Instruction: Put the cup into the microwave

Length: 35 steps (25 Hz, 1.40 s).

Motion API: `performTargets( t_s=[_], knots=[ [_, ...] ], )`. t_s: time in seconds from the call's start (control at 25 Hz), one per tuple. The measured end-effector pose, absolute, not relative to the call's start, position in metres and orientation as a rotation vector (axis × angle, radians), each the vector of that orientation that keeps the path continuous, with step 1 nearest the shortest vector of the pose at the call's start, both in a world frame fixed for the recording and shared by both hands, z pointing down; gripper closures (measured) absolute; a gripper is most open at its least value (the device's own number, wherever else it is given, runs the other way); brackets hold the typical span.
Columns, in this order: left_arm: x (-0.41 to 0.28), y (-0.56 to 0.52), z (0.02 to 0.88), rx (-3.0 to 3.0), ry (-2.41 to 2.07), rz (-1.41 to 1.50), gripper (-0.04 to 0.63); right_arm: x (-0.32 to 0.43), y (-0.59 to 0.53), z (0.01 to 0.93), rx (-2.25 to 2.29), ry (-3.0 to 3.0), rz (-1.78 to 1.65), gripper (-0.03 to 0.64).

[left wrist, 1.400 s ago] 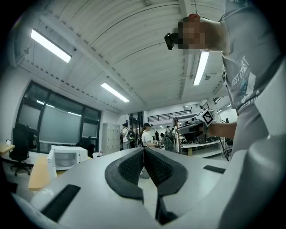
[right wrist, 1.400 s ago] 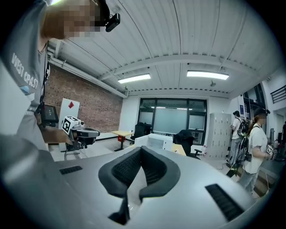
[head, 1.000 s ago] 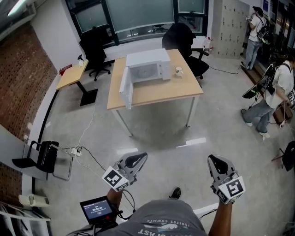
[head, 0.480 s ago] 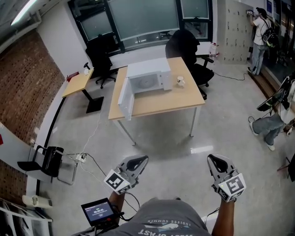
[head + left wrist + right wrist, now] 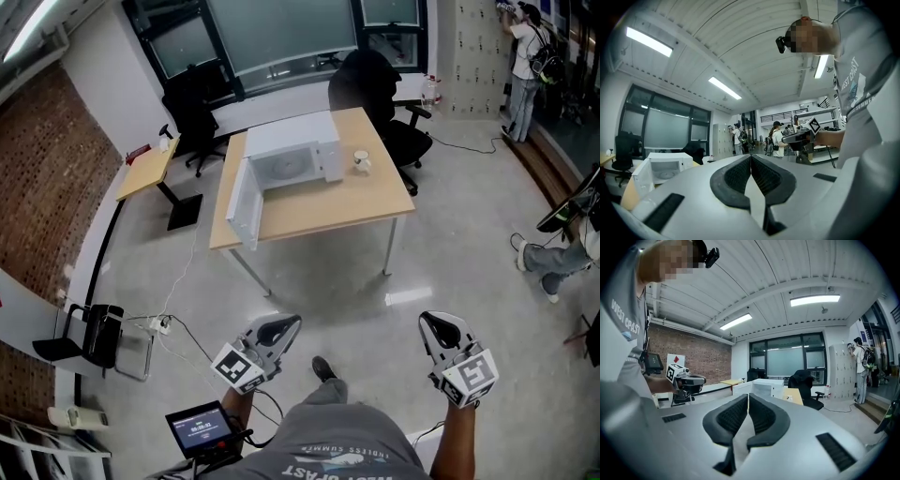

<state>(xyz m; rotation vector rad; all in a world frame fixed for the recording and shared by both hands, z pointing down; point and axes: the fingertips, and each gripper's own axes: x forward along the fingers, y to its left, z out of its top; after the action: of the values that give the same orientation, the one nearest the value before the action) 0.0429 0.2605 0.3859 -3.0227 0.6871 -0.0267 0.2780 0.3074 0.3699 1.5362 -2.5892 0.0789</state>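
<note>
My left claw [image 5: 279, 325] and right claw [image 5: 435, 325] are both closed and empty. The small white ceramic cup [image 5: 362, 162] stands far ahead on the pale wooden counter [image 5: 356, 204], beside the open white microwave [image 5: 292, 150]. It is probably light, rigid and breakable — grip across the body, gently.

Bare floor [image 5: 323, 281] lay open between the person and the table [image 5: 361, 202]. The microwave [image 5: 292, 141] faced that floor with its cavity clear. Its door [image 5: 239, 202] stood swung wide at the left, jutting past the table's front edge. The cup [image 5: 362, 162] stood just right of the microwave, bare tabletop before it. A black chair [image 5: 370, 80] closed off the far side.
</note>
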Motion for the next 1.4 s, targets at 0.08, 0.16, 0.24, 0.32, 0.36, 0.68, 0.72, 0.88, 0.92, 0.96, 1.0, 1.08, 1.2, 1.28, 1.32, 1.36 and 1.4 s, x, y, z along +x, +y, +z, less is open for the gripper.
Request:
performTargets(
  t_s=[0.08,0.16,0.24,0.32,0.36,0.68,0.72,0.88,0.92,0.96,1.0,1.08,1.2,1.28,1.32,1.36,1.4],
  knots=[
    [0.046,0.24,0.389,-3.033,0.673,-0.022,0.574,0.28,0.29,0.373,1.544,-2.577,0.096,0.597],
    [0.047,0.215,0.391,-3.04,0.667,-0.009,0.574,0.283,0.268,0.378,1.545,-2.567,0.105,0.597],
    [0.046,0.186,0.393,-3.051,0.662,0.012,0.574,0.285,0.237,0.382,1.552,-2.548,0.11,0.597],
    [0.042,0.154,0.401,-3.067,0.655,0.008,0.575,0.281,0.203,0.381,1.562,-2.542,0.104,0.597],
    [0.04,0.138,0.404,-3.072,0.648,0.0,0.574,0.277,0.186,0.379,1.563,-2.545,0.098,0.597],
    [0.021,0.032,0.385,-3.072,0.594,0.057,0.575,0.244,0.074,0.364,1.576,-2.547,0.042,0.597],
    [0.017,0.022,0.385,-3.068,0.589,0.064,0.575,0.24,0.062,0.363,1.578,-2.548,0.036,0.597],
    [0.004,-0.002,0.389,-3.082,0.602,0.065,0.574,0.228,0.023,0.369,1.537,-2.544,0.052,0.597],
    [0.0,-0.008,0.389,-3.084,0.615,0.06,0.574,0.228,0.013,0.369,1.533,-2.54,0.052,0.597],
    [-0.003,-0.016,0.389,-3.081,0.629,0.057,0.574,0.229,0.0,0.368,1.536,-2.536,0.051,0.597],
    [-0.005,-0.026,0.39,-3.081,0.645,0.054,0.575,0.23,-0.013,0.368,1.538,-2.533,0.052,0.597],
    [-0.009,-0.043,0.397,-3.096,0.684,0.04,0.574,0.232,-0.04,0.37,1.53,-2.535,0.062,0.597],
    [-0.012,-0.062,0.409,-3.114,0.724,0.021,0.575,0.235,-0.081,0.377,1.503,-2.542,0.072,0.597],
    [-0.014,-0.081,0.412,-3.111,0.766,0.006,0.575,0.239,-0.115,0.382,1.496,-2.536,0.084,0.597],
    [-0.014,-0.091,0.412,-3.106,0.789,-0.002,0.575,0.243,-0.133,0.386,1.492,-2.533,0.092,0.597],
    [-0.014,-0.102,0.412,-3.101,0.811,-0.007,0.575,0.247,-0.152,0.388,1.487,-2.531,0.099,0.597],
    [-0.012,-0.113,0.411,-3.096,0.83,-0.01,0.574,0.251,-0.171,0.391,1.48,-2.527,0.103,0.597]
  ],
)
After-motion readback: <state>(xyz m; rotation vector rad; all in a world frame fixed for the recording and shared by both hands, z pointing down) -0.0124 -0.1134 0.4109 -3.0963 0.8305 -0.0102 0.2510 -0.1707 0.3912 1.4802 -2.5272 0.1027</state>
